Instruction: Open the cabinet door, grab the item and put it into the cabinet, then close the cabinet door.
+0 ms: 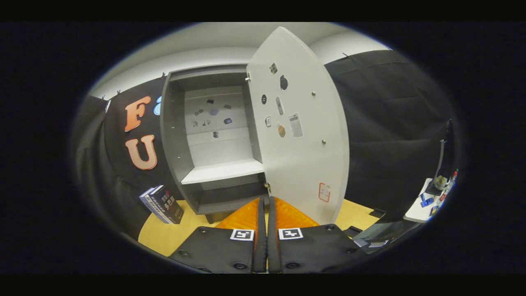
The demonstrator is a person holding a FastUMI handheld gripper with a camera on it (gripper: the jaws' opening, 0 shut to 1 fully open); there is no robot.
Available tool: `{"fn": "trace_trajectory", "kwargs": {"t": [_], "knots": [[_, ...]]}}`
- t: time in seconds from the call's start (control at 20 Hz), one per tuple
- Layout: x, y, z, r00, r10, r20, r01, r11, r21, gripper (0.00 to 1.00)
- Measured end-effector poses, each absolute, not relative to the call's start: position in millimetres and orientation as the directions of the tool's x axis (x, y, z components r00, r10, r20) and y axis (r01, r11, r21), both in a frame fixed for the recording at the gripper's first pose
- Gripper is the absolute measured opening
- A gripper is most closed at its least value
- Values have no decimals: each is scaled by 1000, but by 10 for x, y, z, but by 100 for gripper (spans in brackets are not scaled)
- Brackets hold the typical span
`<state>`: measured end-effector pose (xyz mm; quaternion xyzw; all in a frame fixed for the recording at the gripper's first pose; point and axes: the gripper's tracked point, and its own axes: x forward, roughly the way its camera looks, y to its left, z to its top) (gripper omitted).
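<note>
- The cabinet (213,139) stands on a wooden table (164,236) with its back to the black cloth wall; everything else here is placed against it.
- Its door (302,135) is swung wide open, hinged on the cabinet's right side, with the inner face turned toward the gripper. Small stickers and a few little studs dot that face.
- Inside the cabinet there is one pale shelf (224,170) about halfway up; the compartment above it and the darker one below it both look bare of goods. The back panel carries a scatter of small stickers.
- The item, a dark box (164,204), sits on the table just left of the cabinet's lower left corner, tilted, leaning toward the cloth wall.
- The gripper (264,205) is in front of the cabinet, its tips pointing at the foot of the door's hinged edge. Its fingers (246,218) are drawn together with only a thin slit between them, and nothing is gripped.
- Well to the right of the cabinet, beyond the open door, a small white side table (419,211) holds a few small odds and ends, too tiny to make out.
</note>
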<state>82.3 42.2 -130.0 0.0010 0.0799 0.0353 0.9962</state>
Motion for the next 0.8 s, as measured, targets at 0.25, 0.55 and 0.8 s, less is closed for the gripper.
{"fn": "trace_trajectory", "kwargs": {"t": [0.25, 0.55, 0.8], "knots": [[955, 795, -1865, 962, 150, -228, -167, 984, -59, 21], [1089, 936, -2614, 920, 180, -348, -213, 975, -58, 58], [1173, 990, -3291, 865, 185, -467, -252, 964, -87, 83]]}}
